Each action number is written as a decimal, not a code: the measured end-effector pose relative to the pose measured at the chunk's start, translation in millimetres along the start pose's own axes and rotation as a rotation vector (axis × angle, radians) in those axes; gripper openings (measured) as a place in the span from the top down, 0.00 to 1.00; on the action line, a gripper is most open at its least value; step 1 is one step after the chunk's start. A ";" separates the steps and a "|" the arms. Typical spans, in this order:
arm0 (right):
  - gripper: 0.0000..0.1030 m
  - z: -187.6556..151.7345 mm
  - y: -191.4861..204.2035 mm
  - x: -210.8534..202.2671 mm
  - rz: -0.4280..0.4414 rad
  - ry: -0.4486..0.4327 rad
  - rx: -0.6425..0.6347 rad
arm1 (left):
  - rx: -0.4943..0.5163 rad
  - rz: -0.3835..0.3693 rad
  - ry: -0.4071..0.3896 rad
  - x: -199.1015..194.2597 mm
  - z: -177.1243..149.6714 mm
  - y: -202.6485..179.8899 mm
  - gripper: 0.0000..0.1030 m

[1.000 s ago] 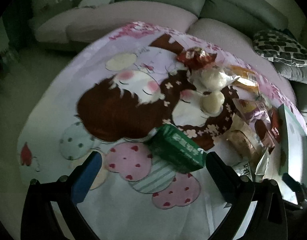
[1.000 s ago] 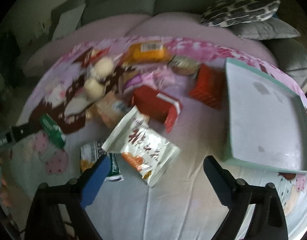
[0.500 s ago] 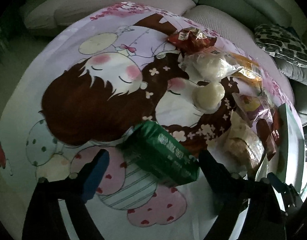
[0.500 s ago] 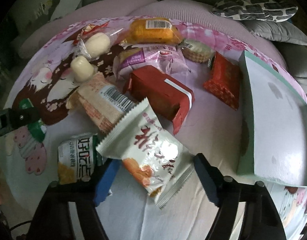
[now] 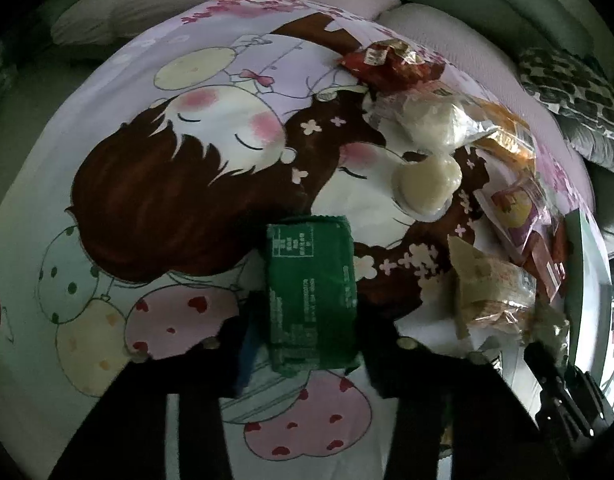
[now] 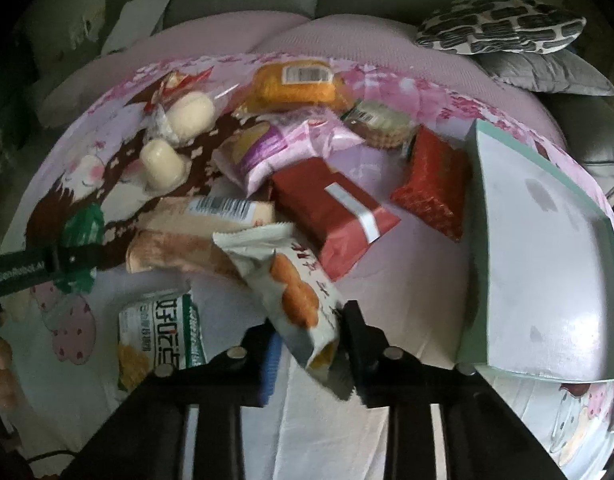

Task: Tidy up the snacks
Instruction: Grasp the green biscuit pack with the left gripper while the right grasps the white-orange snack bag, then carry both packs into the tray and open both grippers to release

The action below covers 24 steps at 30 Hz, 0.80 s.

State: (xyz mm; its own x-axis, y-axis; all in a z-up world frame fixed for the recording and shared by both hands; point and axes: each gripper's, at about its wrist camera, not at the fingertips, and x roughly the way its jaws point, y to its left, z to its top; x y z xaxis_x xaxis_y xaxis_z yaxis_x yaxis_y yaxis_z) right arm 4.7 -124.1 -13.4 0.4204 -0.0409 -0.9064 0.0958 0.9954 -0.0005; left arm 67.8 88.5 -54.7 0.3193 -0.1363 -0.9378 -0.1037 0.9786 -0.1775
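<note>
A green snack packet point(image 5: 311, 292) lies lengthwise on the cartoon-printed cloth point(image 5: 179, 208). My left gripper point(image 5: 309, 320) is shut on it, with a finger pressed against each long side. The same packet point(image 6: 83, 224) shows at the far left of the right wrist view, under the left gripper's dark body point(image 6: 47, 264). My right gripper point(image 6: 311, 332) is closing its jaws on a white snack bag with orange pieces printed on it point(image 6: 295, 292). The bag is squeezed narrow between the pads, and its top end sticks out toward the pile. A teal tray point(image 6: 479, 200) stands to the right with nothing in it.
Loose snacks crowd the cloth: a red box point(image 6: 335, 216), a red bag point(image 6: 431, 184), an orange pack point(image 6: 295, 84), a pink-purple bag point(image 6: 275, 148), cream buns point(image 6: 163, 160), a barcoded beige pack point(image 6: 203, 224) and a green-white pack point(image 6: 159, 332). Patterned cushions point(image 6: 499, 28) lie on the sofa behind.
Both grippers went from wide open to closed. The left came down over the green packet and gripped it. The right closed on the white bag, which is now pinched narrow.
</note>
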 end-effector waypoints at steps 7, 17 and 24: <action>0.77 0.0 -11.9 -8.8 0.043 -0.023 0.063 | -0.018 -0.011 -0.013 -5.0 -2.2 8.1 0.61; 0.81 1.0 -18.6 -24.1 0.084 -0.081 0.103 | -0.051 -0.033 -0.049 -35.7 -15.1 26.1 0.60; 0.82 4.2 -29.3 -44.5 0.100 -0.165 0.151 | -0.039 -0.055 -0.101 -64.4 -22.3 25.5 0.61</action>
State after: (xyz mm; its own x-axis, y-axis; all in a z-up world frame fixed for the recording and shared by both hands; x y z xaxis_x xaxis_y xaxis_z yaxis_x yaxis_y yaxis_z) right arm -13.0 -151.8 28.7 0.5750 0.0318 -0.8175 0.1743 0.9715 0.1604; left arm 23.6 118.8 -5.5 0.4184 -0.1719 -0.8918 -0.1196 0.9630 -0.2417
